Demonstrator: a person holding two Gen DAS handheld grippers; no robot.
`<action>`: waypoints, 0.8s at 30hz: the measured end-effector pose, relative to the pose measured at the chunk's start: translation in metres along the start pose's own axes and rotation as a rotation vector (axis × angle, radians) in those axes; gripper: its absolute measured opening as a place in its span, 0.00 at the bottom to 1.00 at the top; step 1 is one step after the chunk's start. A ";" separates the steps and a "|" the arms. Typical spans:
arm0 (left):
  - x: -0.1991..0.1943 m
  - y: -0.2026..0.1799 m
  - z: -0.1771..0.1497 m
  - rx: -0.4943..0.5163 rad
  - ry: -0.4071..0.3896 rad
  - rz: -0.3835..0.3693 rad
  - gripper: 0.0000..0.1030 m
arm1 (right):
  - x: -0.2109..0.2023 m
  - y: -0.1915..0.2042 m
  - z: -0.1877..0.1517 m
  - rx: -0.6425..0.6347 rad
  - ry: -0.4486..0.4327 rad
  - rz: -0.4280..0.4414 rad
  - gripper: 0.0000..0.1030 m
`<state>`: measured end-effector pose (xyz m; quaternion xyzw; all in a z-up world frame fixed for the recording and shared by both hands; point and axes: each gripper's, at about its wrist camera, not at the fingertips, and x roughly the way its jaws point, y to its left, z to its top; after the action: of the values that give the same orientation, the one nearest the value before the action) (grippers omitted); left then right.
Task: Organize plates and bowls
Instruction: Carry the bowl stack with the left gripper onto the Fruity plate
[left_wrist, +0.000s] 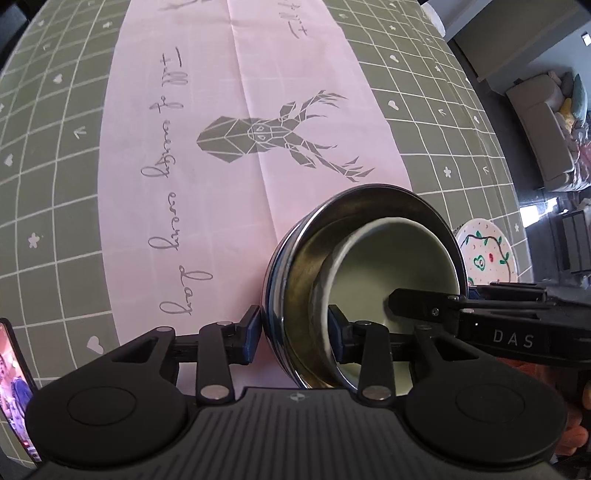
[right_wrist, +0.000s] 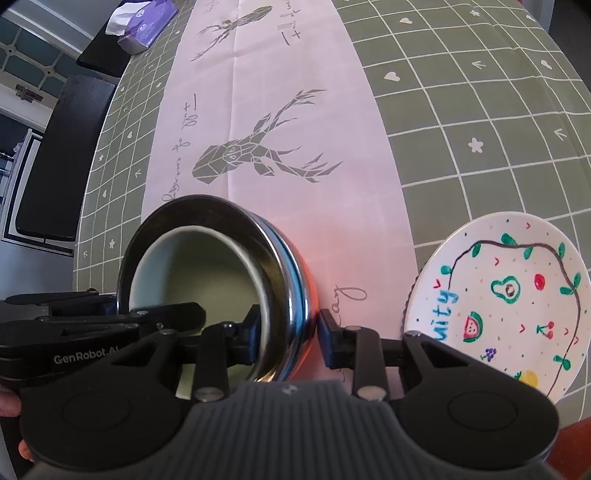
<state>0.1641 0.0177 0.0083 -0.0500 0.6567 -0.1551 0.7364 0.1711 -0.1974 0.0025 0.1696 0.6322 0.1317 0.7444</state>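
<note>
A steel bowl stands on the pink table runner with a pale white bowl nested inside it. My left gripper straddles the left walls of both bowls, one pad outside the steel, the other inside the white bowl, both pressing. My right gripper clamps the opposite side of the steel bowl and white bowl the same way. Each gripper's finger reaches into the other's view: the right one, the left one.
A painted white plate with fruit drawings lies right of the bowls near the table edge, also in the left wrist view. A phone lies at the near left. A purple tissue pack and a dark bench are far left.
</note>
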 end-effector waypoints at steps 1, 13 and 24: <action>0.001 0.002 0.002 -0.006 0.014 -0.009 0.42 | 0.000 0.000 0.000 -0.001 -0.001 0.002 0.30; 0.009 0.002 0.001 -0.017 0.013 -0.033 0.53 | -0.001 -0.003 0.001 0.010 -0.003 0.019 0.30; -0.001 -0.009 -0.004 0.051 -0.011 0.038 0.41 | -0.001 -0.001 0.002 0.017 0.008 -0.007 0.26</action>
<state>0.1581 0.0100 0.0107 -0.0197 0.6492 -0.1574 0.7439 0.1734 -0.1984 0.0033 0.1732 0.6368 0.1244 0.7410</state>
